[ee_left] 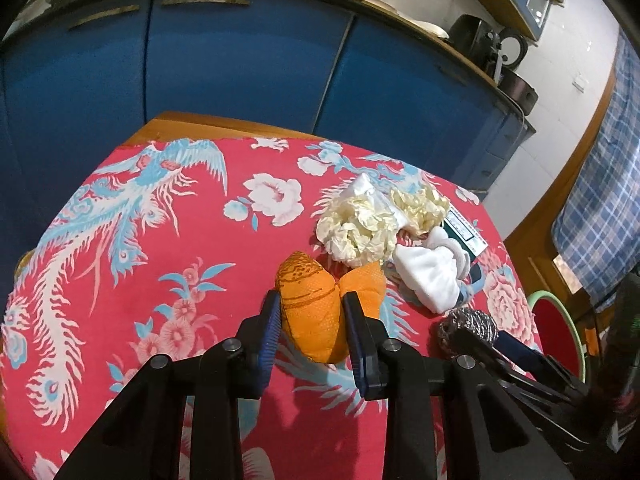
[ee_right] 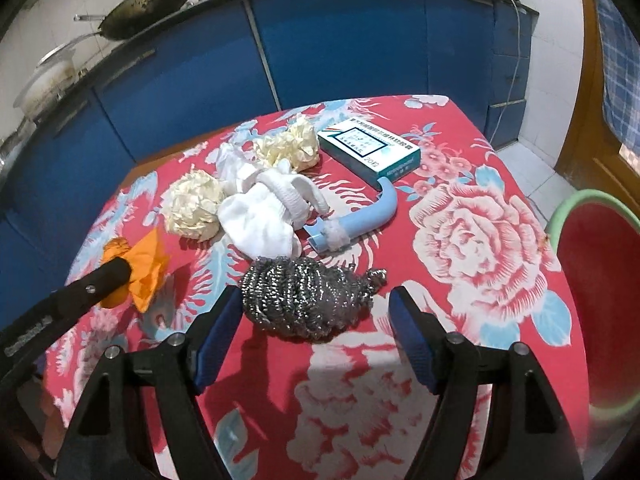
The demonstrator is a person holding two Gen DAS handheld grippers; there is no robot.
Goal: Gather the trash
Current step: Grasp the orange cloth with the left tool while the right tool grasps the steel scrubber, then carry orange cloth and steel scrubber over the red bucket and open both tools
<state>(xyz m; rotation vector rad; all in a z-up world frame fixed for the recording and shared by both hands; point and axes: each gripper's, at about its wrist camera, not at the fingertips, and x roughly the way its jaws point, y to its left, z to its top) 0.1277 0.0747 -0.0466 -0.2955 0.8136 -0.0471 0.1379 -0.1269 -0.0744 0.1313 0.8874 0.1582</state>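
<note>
My left gripper [ee_left: 310,304] is shut on a crumpled orange wrapper [ee_left: 316,316] just above the red flowered tablecloth [ee_left: 160,240]; it also shows in the right wrist view [ee_right: 144,268]. My right gripper [ee_right: 316,300] is open around a steel wool scourer [ee_right: 304,296], which lies on the cloth between its fingers. Behind lie two cream crumpled paper balls [ee_right: 192,204] [ee_right: 292,144], a white sock [ee_right: 260,216], a light blue curved plastic piece [ee_right: 360,216] and a teal-and-white box [ee_right: 368,148].
A red bin with a green rim [ee_right: 600,280] stands on the floor right of the table. Blue kitchen cabinets [ee_right: 320,48] run behind the table, with a wok [ee_right: 148,4] and pots on the counter.
</note>
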